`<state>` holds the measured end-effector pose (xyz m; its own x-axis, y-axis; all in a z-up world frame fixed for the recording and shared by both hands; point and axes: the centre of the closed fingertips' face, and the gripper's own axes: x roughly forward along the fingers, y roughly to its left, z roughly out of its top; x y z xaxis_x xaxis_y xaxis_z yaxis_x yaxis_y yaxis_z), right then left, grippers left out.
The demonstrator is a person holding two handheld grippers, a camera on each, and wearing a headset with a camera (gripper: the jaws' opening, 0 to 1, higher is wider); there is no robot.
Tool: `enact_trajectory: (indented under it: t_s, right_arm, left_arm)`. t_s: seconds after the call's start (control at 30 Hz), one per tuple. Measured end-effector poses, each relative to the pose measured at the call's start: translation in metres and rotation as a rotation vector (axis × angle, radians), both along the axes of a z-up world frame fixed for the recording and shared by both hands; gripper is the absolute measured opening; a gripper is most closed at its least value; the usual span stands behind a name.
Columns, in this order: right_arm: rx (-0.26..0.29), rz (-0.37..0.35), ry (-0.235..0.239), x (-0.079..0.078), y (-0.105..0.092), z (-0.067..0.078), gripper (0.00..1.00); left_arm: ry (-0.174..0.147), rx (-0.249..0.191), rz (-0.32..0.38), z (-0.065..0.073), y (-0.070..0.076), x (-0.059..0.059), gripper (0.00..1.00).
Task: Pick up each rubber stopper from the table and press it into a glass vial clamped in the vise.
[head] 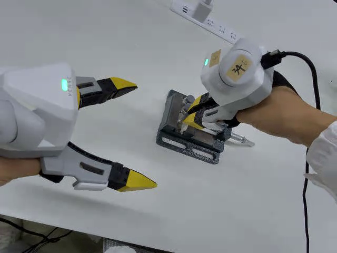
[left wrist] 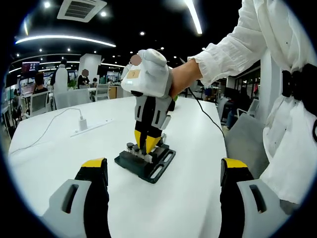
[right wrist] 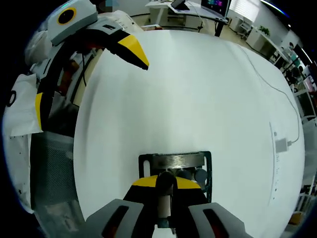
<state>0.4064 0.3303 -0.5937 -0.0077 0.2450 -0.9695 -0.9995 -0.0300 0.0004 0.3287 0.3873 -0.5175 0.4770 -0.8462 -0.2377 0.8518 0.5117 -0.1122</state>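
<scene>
Two claws hover over our desk [head: 237, 200]: nearest, we hold the left claw [head: 143, 134] spread wide and empty; farther on, our right claw [head: 190, 117] pinches a dark rubber stopper [right wrist: 166, 180] over the vise [head: 184, 142]; beyond lies a power strip [head: 208, 21].

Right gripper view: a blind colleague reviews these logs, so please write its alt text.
The right gripper pinches a dark rubber stopper at the vise on a white table. The left gripper hovers open at upper left.
</scene>
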Motion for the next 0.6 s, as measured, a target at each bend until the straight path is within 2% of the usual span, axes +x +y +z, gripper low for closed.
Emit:
enact_trajectory:
  t_s: [0.2, 0.37, 0.47, 0.6]
  right_arm:
    - [0.039, -0.033, 0.018, -0.001, -0.001, 0.0, 0.08]
    - [0.043, -0.032, 0.013, -0.005, 0.001, 0.002, 0.1]
    - [0.063, -0.038, 0.012, -0.009, 0.004, 0.008, 0.14]
    - [0.09, -0.051, 0.011, -0.009, 0.006, 0.018, 0.12]
  left_arm:
    - [0.002, -0.002, -0.004, 0.002, -0.001, -0.002, 0.93]
    - [0.008, 0.003, -0.006, 0.001, 0.0, -0.004, 0.93]
    - [0.007, 0.001, -0.004, 0.002, 0.0, -0.004, 0.93]
    - [0.01, 0.0, 0.0, 0.002, 0.001, -0.004, 0.92]
